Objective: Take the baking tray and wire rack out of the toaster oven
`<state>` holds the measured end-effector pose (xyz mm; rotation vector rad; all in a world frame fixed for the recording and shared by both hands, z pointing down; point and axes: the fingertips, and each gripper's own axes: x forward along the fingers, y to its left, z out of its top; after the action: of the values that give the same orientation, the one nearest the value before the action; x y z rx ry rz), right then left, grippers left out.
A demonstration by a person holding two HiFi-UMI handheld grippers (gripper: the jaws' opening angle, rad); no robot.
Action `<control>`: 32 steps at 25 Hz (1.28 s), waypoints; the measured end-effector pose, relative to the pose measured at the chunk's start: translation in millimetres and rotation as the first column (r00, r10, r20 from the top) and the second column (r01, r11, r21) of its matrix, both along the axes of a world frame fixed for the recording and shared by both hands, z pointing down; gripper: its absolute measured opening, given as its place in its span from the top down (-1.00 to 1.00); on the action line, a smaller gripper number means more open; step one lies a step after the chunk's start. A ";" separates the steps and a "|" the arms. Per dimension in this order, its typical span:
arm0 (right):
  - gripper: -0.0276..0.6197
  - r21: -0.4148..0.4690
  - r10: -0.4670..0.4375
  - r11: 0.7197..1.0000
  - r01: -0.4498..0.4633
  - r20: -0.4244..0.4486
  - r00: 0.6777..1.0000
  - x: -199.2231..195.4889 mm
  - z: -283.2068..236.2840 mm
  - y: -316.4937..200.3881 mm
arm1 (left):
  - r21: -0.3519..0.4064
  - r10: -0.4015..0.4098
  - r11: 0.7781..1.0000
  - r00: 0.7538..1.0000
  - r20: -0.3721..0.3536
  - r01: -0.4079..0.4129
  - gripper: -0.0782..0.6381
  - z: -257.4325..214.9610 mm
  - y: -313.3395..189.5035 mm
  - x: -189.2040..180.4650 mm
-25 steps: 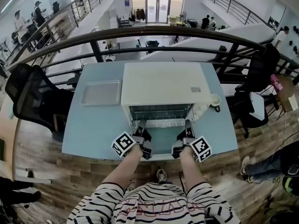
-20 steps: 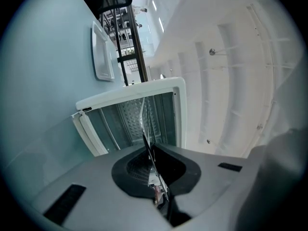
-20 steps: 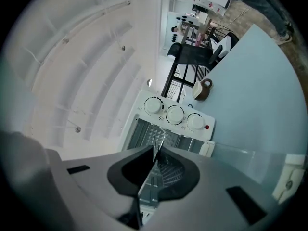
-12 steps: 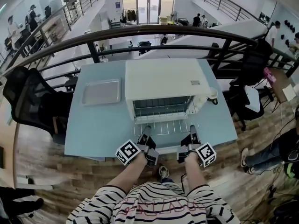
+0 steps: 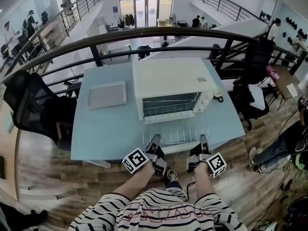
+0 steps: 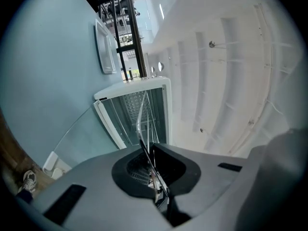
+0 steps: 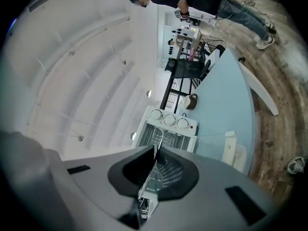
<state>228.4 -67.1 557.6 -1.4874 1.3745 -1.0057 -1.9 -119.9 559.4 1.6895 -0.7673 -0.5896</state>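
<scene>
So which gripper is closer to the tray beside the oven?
Left. The left gripper holds the wire rack at the end nearer the tray; the right gripper, jaws just closing further on the rack's other end, is farther.

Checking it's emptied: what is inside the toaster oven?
Only the far end of the wire rack seems to reach in. The baking tray lies outside, beside it; the top of the toaster oven hides the upper cavity.

Toaster oven (image 5: pixel 171 83) sits on the table (image 5: pixel 103 134), toward the back edge. To the oven's left, the baking tray (image 5: pixel 107 94) lies flat on the table. Just beside the oven's right, a mug (image 5: pixel 217 96). In front of the oven's mouth is the wire rack (image 5: pixel 180 133), with the left gripper (image 5: pixel 155 139) and right gripper (image 5: pixel 204 139) at its near corners. Behind the oven runs the railing (image 5: pixel 144 31).
</scene>
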 end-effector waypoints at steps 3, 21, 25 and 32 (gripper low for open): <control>0.79 0.002 0.015 1.000 -0.015 0.010 1.000 -0.4 3.5 18.6 | 0.004 0.021 1.000 1.000 0.003 -0.021 0.72 -1.7 13.4 0.0; 0.79 -0.072 -0.184 0.980 0.185 0.022 0.983 -174.5 37.8 51.3 | -0.022 -0.103 0.994 0.992 0.077 0.105 0.72 29.7 75.9 -178.9; 0.79 -0.101 -0.289 0.951 0.292 0.037 0.957 -225.4 44.3 49.7 | -0.058 -0.168 0.983 0.982 0.090 0.173 0.72 39.9 89.1 -227.0; 0.79 -0.156 -0.418 0.893 0.423 0.065 0.906 -286.3 68.4 13.8 | -0.073 -0.240 0.965 0.961 0.139 0.252 0.72 57.2 71.3 -285.6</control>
<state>-57.9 -53.3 625.9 -1.3084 1.6676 -1.4385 -287.5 -48.6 616.7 1.5714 -1.0929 -0.6116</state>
